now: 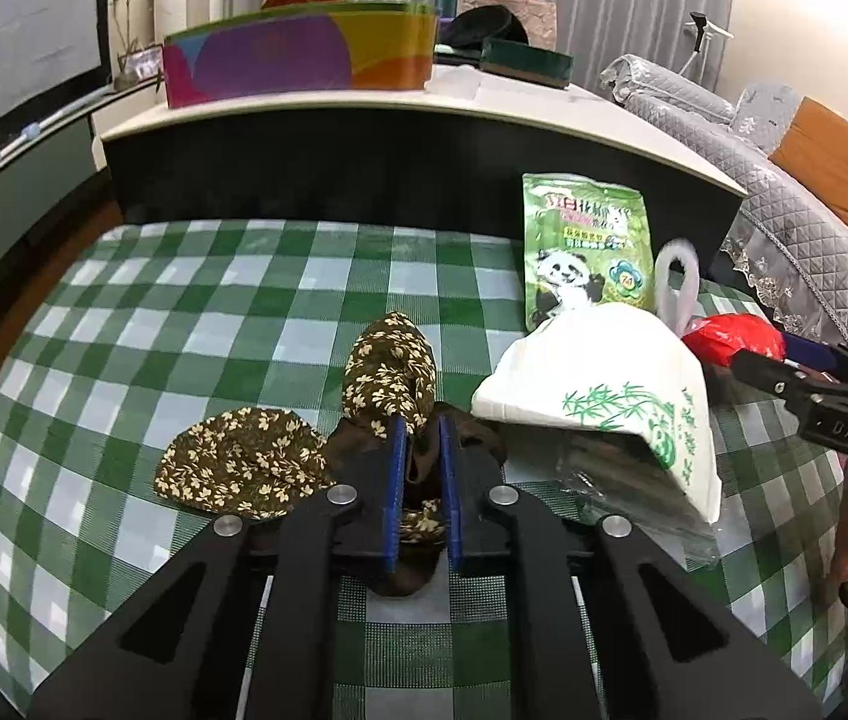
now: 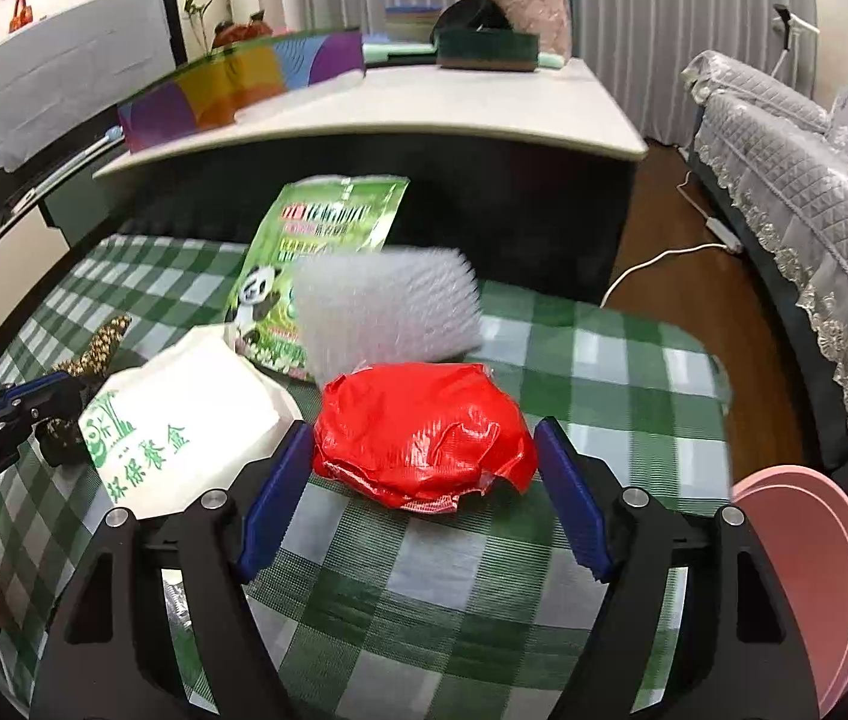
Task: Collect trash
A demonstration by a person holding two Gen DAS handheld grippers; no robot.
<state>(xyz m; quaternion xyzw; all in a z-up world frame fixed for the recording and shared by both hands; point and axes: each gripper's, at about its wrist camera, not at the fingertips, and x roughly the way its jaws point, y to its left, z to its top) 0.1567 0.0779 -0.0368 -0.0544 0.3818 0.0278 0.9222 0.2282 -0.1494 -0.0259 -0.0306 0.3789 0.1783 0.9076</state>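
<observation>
Here: red wrapper crumpled, glossy, between spread right claw fingers.

On the tablecloth, takeaway box between floral cloth and crumpled bag

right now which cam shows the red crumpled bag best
The right wrist view: the red bag sits whole and centred between the open right gripper. The left wrist view shows only a sliver of it behind the white box.
</observation>
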